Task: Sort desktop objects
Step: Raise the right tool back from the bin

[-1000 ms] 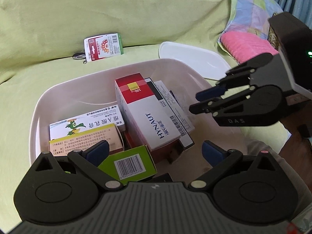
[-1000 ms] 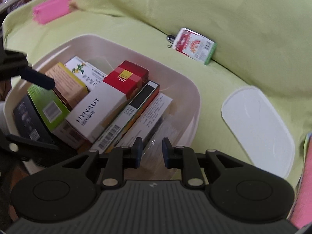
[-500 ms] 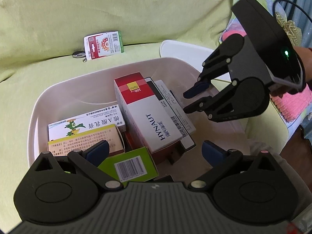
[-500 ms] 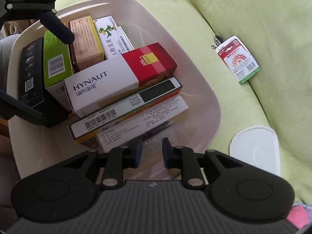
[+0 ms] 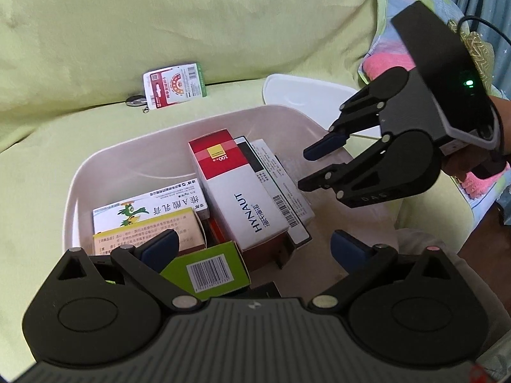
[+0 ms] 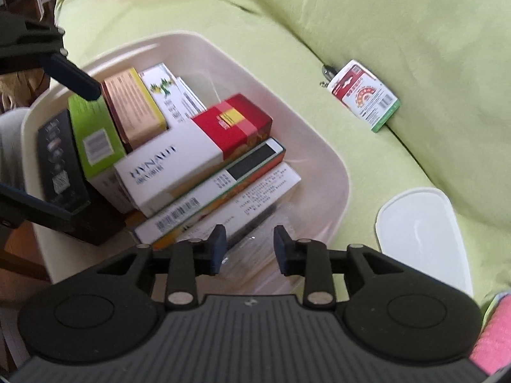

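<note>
A: Progress entry. The cream plastic bin point(image 5: 105, 156) sits on the green-covered sofa point(image 5: 95, 32) and is already nearly full of medicine boxes, so I judge most of the sorting done.

B: What is left outside it?

A: Its white lid point(image 6: 421, 242) lies off on the cushion to the right of the bin, and one red-and-white packet with a green edge point(image 5: 174, 88) leans against the backrest at the far side, a small metal key-ring piece point(image 5: 135, 100) touching its left edge. Both are well apart from the bin (likely the last to go in, then the lid).

B: Contents, biggest first?

A: The white-and-red HYNAUT box point(image 5: 238, 191) lies on top in the middle. Beneath it to the right, a flat box with a black stripe point(image 6: 223, 182), then a flat white printed box point(image 6: 265, 194). Left of HYNAUT: a white box with a green cartoon bird point(image 5: 150, 206), a yellow-and-tan box point(image 5: 150, 239), a green box with a barcode point(image 5: 207, 269), and a black box point(image 6: 57, 159) nearest the left gripper.

B: Grippers?

A: Left gripper point(image 5: 252, 249) is spread wide over the near rim, gripping nothing. Right gripper point(image 6: 249, 249) hovers over the right end of the bin, jaws parted, empty.
</note>
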The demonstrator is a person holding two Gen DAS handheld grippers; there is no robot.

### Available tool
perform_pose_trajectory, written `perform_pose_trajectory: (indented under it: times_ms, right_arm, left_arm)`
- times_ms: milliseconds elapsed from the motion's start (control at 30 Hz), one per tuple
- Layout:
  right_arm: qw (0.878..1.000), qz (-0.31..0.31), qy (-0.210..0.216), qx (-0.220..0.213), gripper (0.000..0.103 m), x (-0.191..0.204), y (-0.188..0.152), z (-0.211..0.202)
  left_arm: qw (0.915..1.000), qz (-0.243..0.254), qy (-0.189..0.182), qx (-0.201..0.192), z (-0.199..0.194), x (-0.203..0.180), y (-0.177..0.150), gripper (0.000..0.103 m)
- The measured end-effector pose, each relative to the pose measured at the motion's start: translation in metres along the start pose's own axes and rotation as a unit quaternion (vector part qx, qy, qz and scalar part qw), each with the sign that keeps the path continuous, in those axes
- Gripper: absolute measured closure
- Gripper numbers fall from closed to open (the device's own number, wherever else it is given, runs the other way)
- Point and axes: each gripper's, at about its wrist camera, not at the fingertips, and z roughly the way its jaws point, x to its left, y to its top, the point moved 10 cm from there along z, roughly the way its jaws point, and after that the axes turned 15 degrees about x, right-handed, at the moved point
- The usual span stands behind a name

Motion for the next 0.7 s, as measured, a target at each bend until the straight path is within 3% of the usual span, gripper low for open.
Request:
perform_pose_trajectory:
  times_ms: [433,700]
  right_arm:
    - [0.992,0.102,0.019,-0.065,0.053,0.019,-0.021,-0.052]
    - [0.983,0.157,0.034,-0.085,0.047,0.031,-0.048,-0.071]
  left_arm:
    - [0.9995,-0.006,0.026,-0.014,-0.030,-0.011,-0.020,0.002]
    - [0.9991,-0.003,0.038,-0.019,-0.043,-0.021,-0.035,0.002]
